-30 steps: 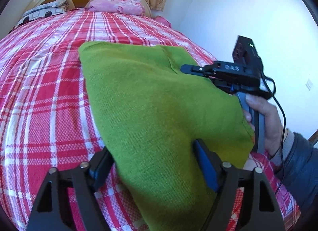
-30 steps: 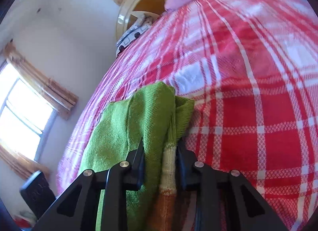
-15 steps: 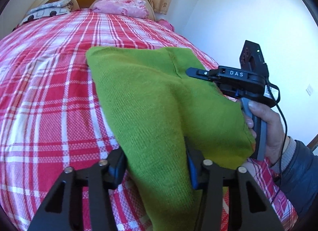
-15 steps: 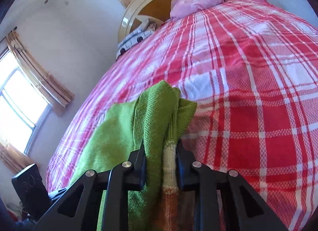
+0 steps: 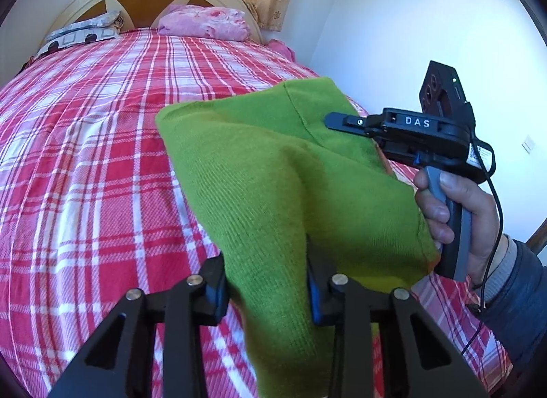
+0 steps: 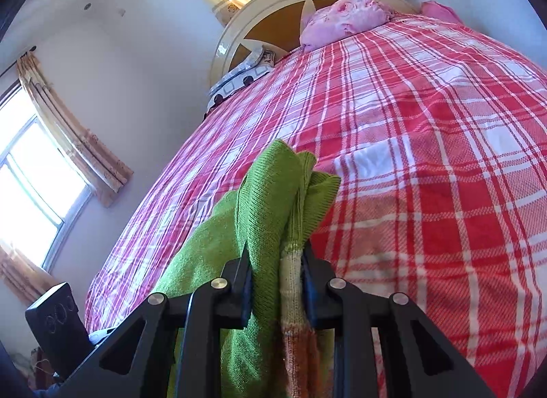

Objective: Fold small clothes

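Now the left gripper [image 5: 266, 281] has closed from wide to narrow on the green knit garment [image 5: 273, 172], and the cloth rose toward the right of the frame; I judge the fold is starting. Right gripper [image 6: 275, 278] pinches 2 layers. The garment hangs above the plaid bed cover [image 5: 85, 158], with a pale-orange band low in the right view

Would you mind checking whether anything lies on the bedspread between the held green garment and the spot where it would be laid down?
Nothing visible does. The green garment is clamped by the left gripper and the right gripper, and the plaid bedspread beneath and ahead is bare. The pink bundle and patterned pillow sit far off by the headboard.
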Available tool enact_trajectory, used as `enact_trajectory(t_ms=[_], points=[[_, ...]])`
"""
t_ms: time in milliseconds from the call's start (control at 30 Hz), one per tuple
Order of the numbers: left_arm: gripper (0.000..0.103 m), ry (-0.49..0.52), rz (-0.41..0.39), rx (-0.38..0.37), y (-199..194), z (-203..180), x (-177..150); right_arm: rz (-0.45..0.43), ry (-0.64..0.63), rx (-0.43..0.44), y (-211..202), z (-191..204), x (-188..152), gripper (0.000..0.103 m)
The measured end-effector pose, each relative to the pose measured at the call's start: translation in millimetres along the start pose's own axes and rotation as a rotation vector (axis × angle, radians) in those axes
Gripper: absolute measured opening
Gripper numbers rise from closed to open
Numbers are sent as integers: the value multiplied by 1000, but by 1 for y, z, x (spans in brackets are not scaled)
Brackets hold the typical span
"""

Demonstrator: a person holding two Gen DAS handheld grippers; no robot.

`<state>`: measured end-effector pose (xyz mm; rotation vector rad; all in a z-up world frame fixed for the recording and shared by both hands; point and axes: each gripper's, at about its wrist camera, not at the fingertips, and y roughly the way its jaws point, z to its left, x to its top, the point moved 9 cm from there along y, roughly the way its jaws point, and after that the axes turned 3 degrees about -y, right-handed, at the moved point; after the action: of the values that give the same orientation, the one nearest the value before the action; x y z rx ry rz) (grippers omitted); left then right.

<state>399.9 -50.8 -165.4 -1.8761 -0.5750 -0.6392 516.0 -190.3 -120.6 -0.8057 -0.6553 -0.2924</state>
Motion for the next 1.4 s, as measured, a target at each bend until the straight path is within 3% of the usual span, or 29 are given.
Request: enact_trajectory(t_ms=[633,1400], points=[[35,-23,-60,36,-69,25,-31,4,-41,90,-10,80,-33,24],[35,-137,-166,171,-165,103,-71,68,-125,237,39,219,-79,24]])
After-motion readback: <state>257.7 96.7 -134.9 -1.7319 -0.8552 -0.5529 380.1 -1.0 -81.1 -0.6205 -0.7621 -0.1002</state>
